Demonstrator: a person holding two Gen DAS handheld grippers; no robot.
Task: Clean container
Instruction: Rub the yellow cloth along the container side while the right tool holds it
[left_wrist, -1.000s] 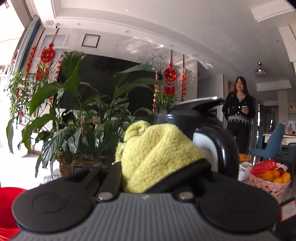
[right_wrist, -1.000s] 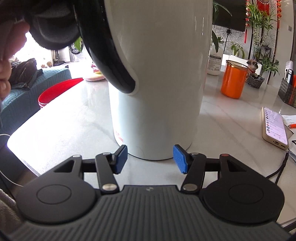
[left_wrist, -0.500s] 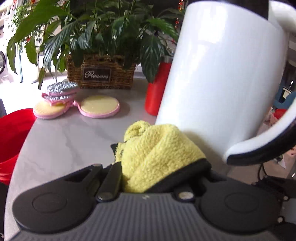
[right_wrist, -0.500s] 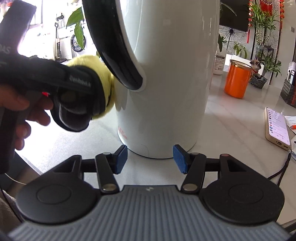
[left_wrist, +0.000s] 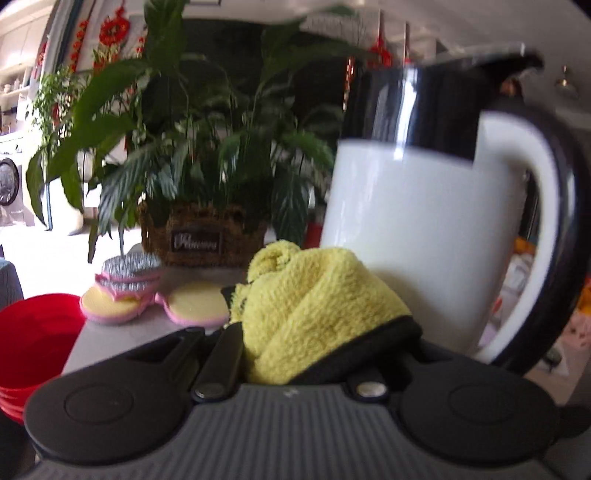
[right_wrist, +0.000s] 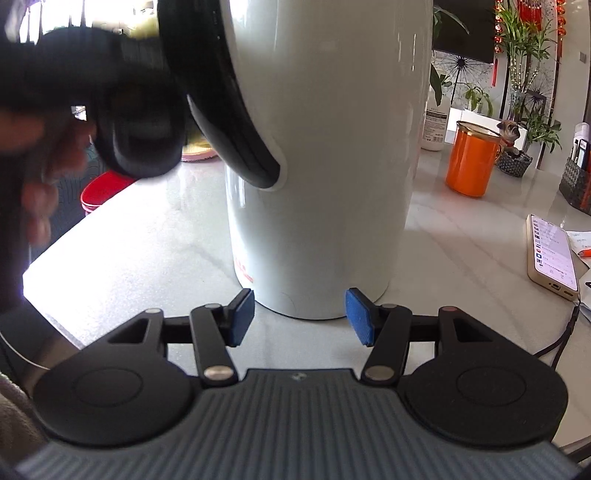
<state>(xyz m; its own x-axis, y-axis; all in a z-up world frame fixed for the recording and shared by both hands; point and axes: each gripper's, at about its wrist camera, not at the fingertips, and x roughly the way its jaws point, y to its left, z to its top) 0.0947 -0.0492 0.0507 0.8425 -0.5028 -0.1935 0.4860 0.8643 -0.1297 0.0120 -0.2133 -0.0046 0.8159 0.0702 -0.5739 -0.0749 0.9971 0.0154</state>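
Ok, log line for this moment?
left gripper: shut on yellow cloth | cloth beside white kettle | right gripper: open at kettle base

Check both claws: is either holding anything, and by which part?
Left claw is shut on the fluffy yellow cleaning cloth, gripped at its bunched lower end. Right claw is open, holding nothing, close to the base of the white kettle.

Kettle (left_wrist: 402, 229): glossy white body, glossy black band. Cloth (left_wrist: 314, 310): fluffy yellow terry. Countertop (right_wrist: 140, 258): polished pale marble look. Plant basket (left_wrist: 207, 236): rough woven wicker.
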